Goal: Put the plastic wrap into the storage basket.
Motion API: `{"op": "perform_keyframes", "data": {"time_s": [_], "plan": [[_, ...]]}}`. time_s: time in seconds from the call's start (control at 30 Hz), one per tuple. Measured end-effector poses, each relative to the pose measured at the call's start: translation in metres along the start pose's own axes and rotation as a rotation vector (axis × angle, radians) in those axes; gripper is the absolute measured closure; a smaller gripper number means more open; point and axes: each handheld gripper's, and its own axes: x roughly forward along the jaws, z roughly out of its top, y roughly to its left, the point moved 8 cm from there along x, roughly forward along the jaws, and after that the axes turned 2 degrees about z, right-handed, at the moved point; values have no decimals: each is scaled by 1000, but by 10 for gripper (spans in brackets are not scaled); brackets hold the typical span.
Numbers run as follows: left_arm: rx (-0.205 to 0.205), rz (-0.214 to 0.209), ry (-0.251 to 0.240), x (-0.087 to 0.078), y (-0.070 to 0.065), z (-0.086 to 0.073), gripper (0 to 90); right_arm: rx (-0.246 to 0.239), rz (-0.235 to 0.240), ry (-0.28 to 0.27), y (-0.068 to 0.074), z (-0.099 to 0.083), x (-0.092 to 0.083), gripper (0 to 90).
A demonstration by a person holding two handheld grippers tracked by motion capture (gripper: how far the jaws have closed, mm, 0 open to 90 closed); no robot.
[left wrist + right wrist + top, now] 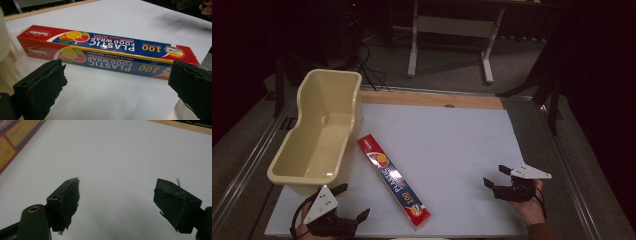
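Long red-and-blue plastic food wrap box [394, 181] lying flat and slantwise on the white sheet [452, 145], toward its near left part, one end pointing at the far left, the other at the near edge. Just left of the box's far end, a cream plastic tub [319, 130], open side up, hanging partly over the sheet's left edge; close to the box, though touching or not cannot be told. Near-left of the box, the left gripper [353, 204], jaws spread wide and holding nothing, aimed at the box's long side; seen along that gripper [113, 82], box lying crosswise just past the jaws, bare sheet between. Well to the right of the box, the right gripper [495, 176] held in a hand [532, 200], jaws likewise parted and empty [116, 200], over bare white. Right of the box, broad open sheet out to the right edge; beyond its far end, more open sheet, then a strip of wooden tabletop [432, 99].
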Motion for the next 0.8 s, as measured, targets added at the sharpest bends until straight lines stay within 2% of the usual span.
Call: {"op": "perform_keyframes", "data": {"time_s": [0.1, 0.33, 0.6, 0.8], "plan": [[7, 2, 3, 0, 0, 0, 6, -25, -2, 21, 4, -1, 3, 184], [3, 11, 4, 0, 1, -2, 6, -11, 2, 32, 10, 3, 8, 182], [14, 27, 5, 2, 0, -2, 6, -47, 42, 39, 35, 19, 18, 195], [14, 36, 8, 3, 1, -2, 6, -37, 93, 48, 55, 32, 23, 274]]}}
